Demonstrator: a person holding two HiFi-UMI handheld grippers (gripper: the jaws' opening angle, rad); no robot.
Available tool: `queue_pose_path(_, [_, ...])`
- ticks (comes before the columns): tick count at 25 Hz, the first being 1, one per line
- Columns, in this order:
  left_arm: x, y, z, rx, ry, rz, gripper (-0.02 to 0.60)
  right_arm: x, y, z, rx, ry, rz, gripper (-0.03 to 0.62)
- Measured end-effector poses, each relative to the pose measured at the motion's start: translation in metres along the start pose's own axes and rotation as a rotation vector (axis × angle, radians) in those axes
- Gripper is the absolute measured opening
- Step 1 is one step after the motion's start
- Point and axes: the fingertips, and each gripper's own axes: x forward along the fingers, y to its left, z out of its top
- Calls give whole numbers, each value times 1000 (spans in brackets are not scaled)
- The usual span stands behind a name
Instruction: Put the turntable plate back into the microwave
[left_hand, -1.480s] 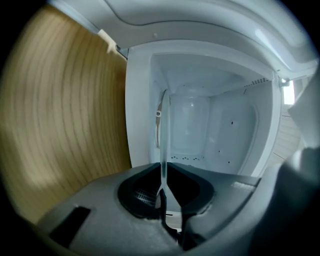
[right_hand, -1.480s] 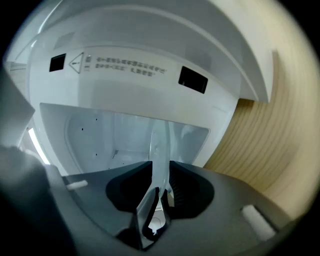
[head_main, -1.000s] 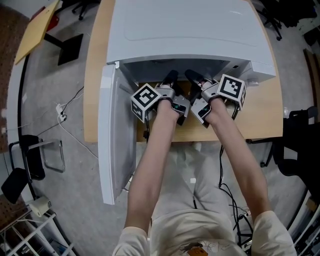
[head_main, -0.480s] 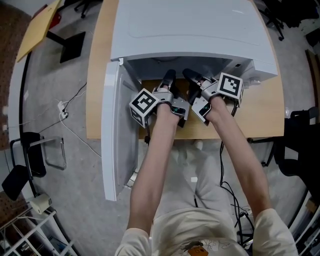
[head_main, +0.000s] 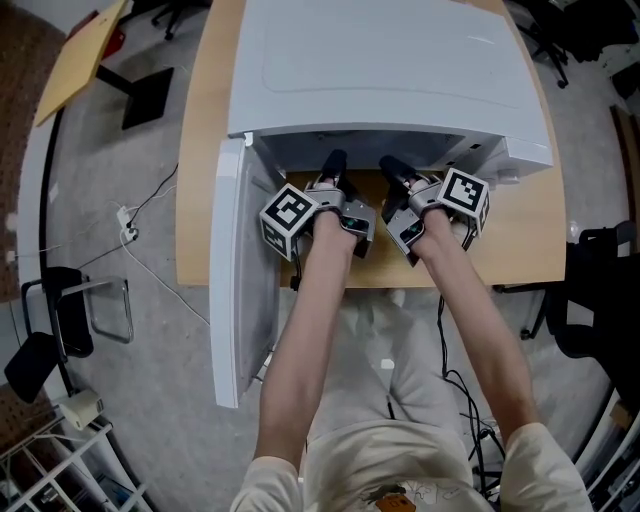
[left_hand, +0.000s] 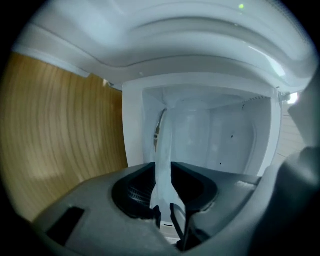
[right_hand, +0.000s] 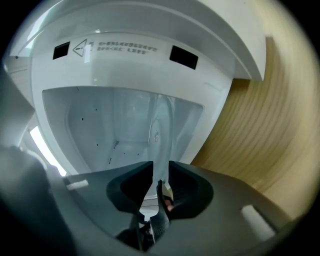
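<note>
The clear glass turntable plate (left_hand: 162, 140) stands edge-on between the jaws of my left gripper (left_hand: 162, 167), whose jaws are closing, and it fills the gap between the pads. In the right gripper view the same plate (right_hand: 160, 130) fills the gap of my right gripper (right_hand: 160, 167), whose jaws are opening. Both plate edges reach into the white microwave cavity (left_hand: 220, 135). From the head view the left gripper (head_main: 335, 170) and right gripper (head_main: 392, 172) point side by side into the microwave (head_main: 390, 70) mouth. The plate is hidden there.
The microwave door (head_main: 235, 280) hangs open at the left, next to my left forearm. The microwave sits on a wooden table (head_main: 520, 230). Cables (head_main: 140, 240) and a chair frame (head_main: 70, 320) lie on the grey floor to the left.
The left gripper has shifted a little and the two grippers stand slightly further apart. Both still reach into the microwave opening.
</note>
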Motion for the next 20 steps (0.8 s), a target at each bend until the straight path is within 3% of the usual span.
queue_pose_path(12, [-10, 5, -15, -7, 38, 17, 92, 1, 4, -4, 25, 16, -5, 85])
queue_pose_path(16, [-18, -3, -22, 31, 57, 30, 72, -6, 17, -10, -29, 39, -8, 78])
queue_pose_path(20, [-32, -17, -36, 115, 93, 54, 22, -23, 33, -17, -103, 56, -19, 30])
